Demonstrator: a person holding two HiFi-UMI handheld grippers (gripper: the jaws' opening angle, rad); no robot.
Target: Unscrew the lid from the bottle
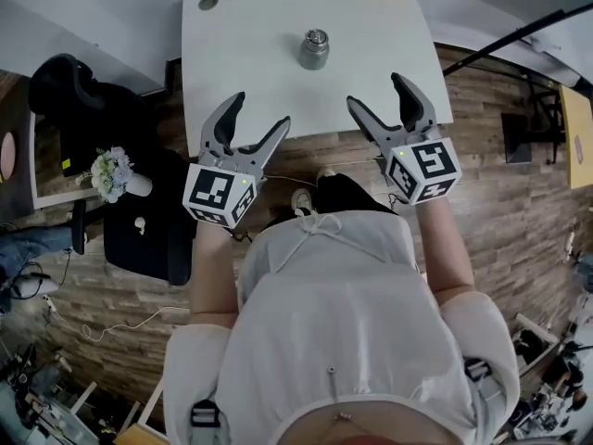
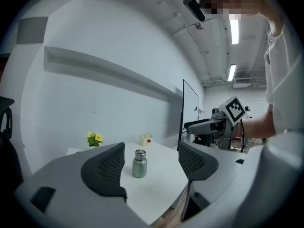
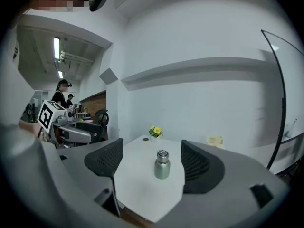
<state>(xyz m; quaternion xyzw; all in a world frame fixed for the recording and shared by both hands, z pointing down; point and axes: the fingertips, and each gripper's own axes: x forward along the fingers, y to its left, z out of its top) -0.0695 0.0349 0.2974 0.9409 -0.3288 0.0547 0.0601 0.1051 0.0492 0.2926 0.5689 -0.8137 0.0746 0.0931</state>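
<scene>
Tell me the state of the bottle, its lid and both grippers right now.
bottle: upright on the white table, untouched.
lid: on the bottle.
left gripper: open, empty, apart from the bottle.
right gripper: open, empty, apart from the bottle.

A small silver metal bottle point(image 1: 314, 49), lid on, stood on the white rectangular table point(image 1: 250, 63). The left gripper point(image 1: 260, 109) hung at its seven o'clock, the right gripper point(image 1: 376, 91) at four o'clock, both with jaws spread and empty.
</scene>
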